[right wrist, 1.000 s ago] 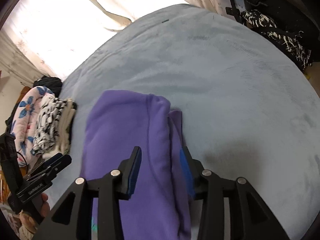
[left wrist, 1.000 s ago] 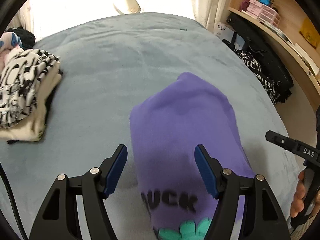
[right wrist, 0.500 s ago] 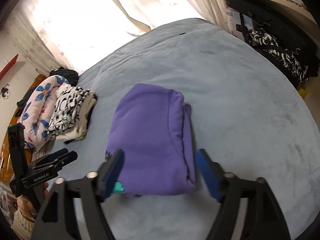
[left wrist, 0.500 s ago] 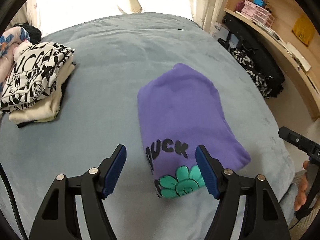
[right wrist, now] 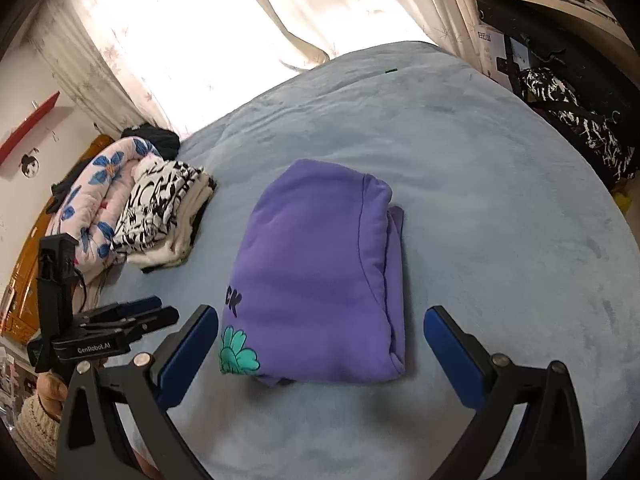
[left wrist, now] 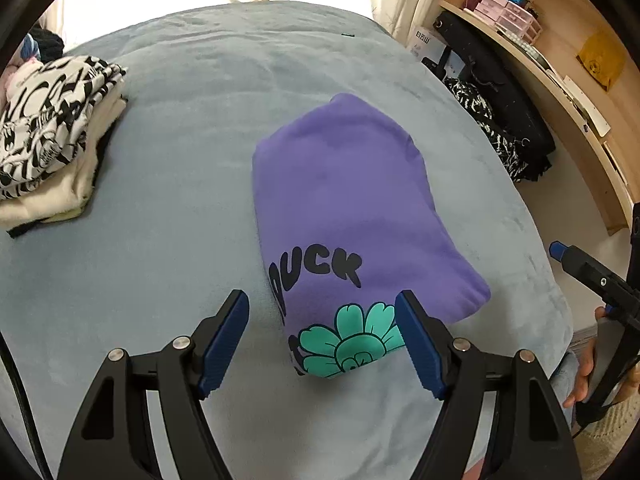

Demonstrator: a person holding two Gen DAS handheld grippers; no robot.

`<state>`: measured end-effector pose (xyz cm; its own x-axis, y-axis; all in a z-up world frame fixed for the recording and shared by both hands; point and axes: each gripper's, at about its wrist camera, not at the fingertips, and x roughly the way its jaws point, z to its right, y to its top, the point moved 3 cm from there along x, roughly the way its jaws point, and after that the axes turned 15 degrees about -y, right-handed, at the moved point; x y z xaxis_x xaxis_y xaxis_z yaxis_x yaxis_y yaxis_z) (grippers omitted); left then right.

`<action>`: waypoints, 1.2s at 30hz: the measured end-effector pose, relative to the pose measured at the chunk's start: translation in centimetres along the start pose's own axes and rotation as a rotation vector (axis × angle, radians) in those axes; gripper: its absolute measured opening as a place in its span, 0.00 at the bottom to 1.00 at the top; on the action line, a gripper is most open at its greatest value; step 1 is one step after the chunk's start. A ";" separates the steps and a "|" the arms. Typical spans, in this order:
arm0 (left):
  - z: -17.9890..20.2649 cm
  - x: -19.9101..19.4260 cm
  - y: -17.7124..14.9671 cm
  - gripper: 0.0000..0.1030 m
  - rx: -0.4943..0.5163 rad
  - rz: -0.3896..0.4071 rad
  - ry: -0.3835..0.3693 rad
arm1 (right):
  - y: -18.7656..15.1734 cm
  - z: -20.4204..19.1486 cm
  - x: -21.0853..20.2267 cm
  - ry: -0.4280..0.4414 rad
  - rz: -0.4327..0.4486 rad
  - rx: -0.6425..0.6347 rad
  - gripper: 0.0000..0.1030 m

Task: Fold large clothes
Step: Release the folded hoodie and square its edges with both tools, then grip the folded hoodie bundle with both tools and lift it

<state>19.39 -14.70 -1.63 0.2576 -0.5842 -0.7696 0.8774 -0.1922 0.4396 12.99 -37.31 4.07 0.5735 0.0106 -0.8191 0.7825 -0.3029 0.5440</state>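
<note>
A: Reading from the left: a stack of folded clothes [right wrist: 164, 216] near the edge of the bed [right wrist: 480, 184], then the purple sweatshirt [right wrist: 320, 276], folded into a thick block, mid-bed.

B: And the grippers?

A: The left gripper [left wrist: 322, 338] hangs open over the printed near end, gripping nothing. The right gripper [right wrist: 320, 354] has just been opening; its jaws stand wide and empty, clear of the cloth.

B: How will it handle?

A: Soft, bulky, probably light. I'd pinch all layers at the near corners, or the fold slumps open.
</note>
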 end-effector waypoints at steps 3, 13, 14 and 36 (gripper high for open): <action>-0.4 1.0 0.3 0.73 -0.003 -0.010 -0.003 | 0.0 0.1 1.3 -0.033 -0.037 -0.041 1.00; -3.8 6.3 1.2 0.74 -0.097 -0.079 -0.107 | 0.5 2.0 7.3 -0.212 -0.145 -0.092 1.00; -4.0 6.8 1.2 0.74 -0.100 -0.082 -0.118 | 0.5 2.1 7.9 -0.197 -0.156 -0.098 1.00; -8.6 13.8 2.6 1.00 -0.180 -0.118 -0.368 | 0.2 4.4 21.9 0.368 -0.429 0.079 1.00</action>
<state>28.69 -16.47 -15.11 0.0178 -0.8153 -0.5788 0.9572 -0.1533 0.2454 24.64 -41.31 -14.56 0.2663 0.4751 -0.8387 0.9516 -0.2682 0.1502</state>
